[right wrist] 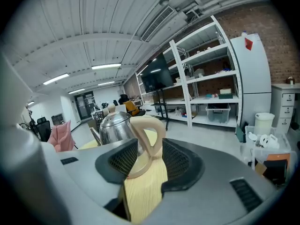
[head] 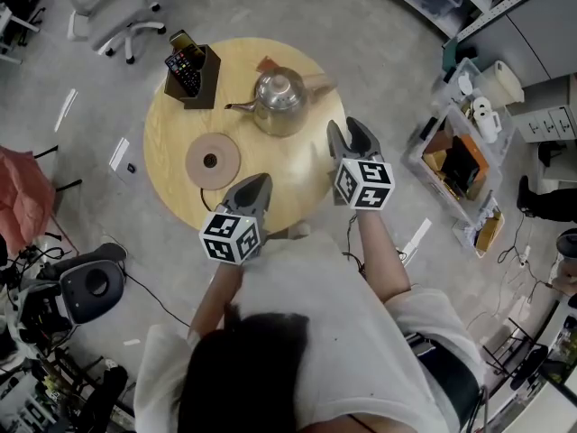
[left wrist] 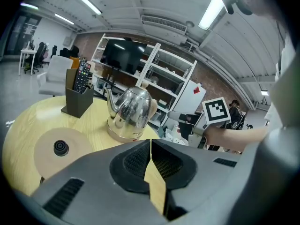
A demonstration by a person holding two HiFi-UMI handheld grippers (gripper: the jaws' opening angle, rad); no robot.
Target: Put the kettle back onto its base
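Note:
A steel kettle [head: 279,100] with a beige handle [head: 320,84] stands on the round wooden table [head: 167,142], to the right of and beyond its flat round base [head: 213,160], which lies bare. My right gripper [head: 352,135] is open at the table's right edge and points at the handle [right wrist: 150,135], which shows in the gap of the right gripper [right wrist: 151,163]; no pad presses on it. My left gripper [head: 255,188] hovers at the near edge, just right of the base [left wrist: 58,146], and is shut on nothing [left wrist: 150,162]. In the left gripper view the kettle [left wrist: 131,111] stands straight ahead.
A dark box of remote controls [head: 192,75] stands at the table's far left. A cable runs from the base off the near edge. Around the table are an office chair [head: 113,12], a white cart of items [head: 460,152] at the right and dark gear [head: 90,287] on the floor at the left.

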